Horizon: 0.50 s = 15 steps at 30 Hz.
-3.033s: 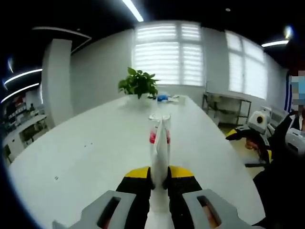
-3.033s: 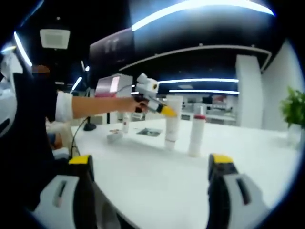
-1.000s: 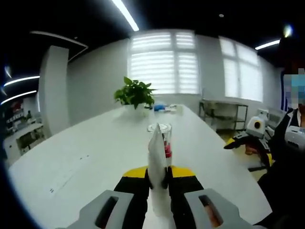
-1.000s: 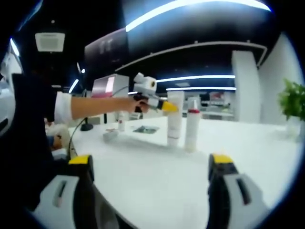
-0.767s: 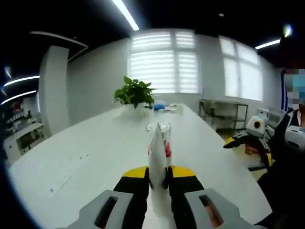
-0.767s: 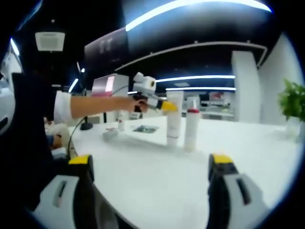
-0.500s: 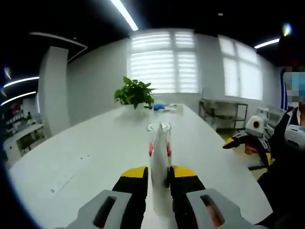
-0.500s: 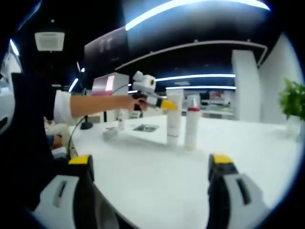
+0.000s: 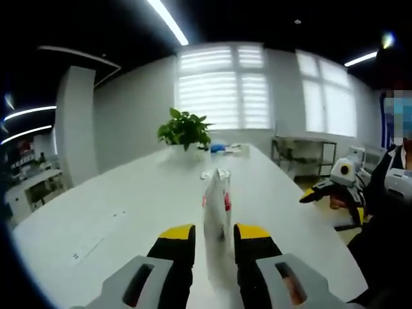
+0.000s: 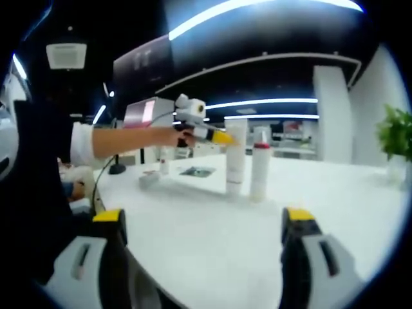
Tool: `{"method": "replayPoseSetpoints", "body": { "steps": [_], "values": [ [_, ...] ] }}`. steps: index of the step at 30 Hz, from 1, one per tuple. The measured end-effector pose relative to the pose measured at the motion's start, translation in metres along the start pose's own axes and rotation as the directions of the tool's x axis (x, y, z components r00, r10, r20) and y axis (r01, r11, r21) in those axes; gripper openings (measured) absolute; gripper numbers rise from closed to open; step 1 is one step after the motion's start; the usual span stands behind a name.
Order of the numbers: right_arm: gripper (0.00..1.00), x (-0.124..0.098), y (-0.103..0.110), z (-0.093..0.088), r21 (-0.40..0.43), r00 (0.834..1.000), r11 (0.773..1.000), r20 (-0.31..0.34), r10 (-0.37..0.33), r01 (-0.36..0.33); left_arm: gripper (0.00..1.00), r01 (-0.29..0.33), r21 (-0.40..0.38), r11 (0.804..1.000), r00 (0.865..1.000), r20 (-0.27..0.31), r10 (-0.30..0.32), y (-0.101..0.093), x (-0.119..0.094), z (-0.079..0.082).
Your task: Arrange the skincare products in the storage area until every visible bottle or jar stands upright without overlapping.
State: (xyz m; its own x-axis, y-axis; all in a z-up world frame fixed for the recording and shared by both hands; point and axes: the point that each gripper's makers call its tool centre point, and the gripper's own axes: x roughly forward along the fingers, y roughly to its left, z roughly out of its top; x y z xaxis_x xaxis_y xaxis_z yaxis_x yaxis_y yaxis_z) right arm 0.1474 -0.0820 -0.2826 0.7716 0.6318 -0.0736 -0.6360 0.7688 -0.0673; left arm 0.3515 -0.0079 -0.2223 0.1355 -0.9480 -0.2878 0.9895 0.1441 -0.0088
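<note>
The white table (image 9: 129, 212) carries everything, with a potted plant (image 9: 185, 129) at its far end. In the right gripper view two products stand upright near the middle, just beside each other: a white tube (image 10: 235, 158) and a white bottle (image 10: 259, 170) with a red collar and clear cap.

In the left gripper view the left gripper (image 9: 212, 241) has its jaws parted a little, one on each side of the tube (image 9: 215, 212), with a thin gap showing on both sides; it grips nothing. The bottle (image 9: 224, 193) stands right behind the tube.

The right gripper (image 10: 203, 241) hangs low over the near table, jaws wide apart and empty.

The step in hand looks like letting go of the tube. To do it well, the left gripper should back straight out along its own line, without brushing either side, since the tube is tall and narrow and could tip into the bottle.

The tube is plain white, flattened towards its top.
</note>
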Motion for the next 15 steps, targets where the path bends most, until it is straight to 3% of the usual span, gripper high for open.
{"method": "replayPoseSetpoints", "body": {
  "steps": [8,11,15],
  "values": [
    [1.0,0.001,0.001,0.001,-0.006,1.0,1.0,-0.003,0.001,-0.001,0.37,-0.058,0.001,0.998,0.998,0.028,0.058,-0.003,-0.009,-0.001],
    [1.0,0.002,0.001,0.003,-0.008,1.0,1.0,-0.002,-0.001,0.001,0.39,-0.107,-0.024,0.994,0.993,0.045,0.108,0.001,-0.014,-0.001],
    [1.0,0.003,-0.007,0.003,0.019,1.0,1.0,-0.003,-0.025,0.025,0.51,-0.171,-0.049,0.984,0.983,0.06,0.174,0.003,-0.02,-0.005]
  ]
}}
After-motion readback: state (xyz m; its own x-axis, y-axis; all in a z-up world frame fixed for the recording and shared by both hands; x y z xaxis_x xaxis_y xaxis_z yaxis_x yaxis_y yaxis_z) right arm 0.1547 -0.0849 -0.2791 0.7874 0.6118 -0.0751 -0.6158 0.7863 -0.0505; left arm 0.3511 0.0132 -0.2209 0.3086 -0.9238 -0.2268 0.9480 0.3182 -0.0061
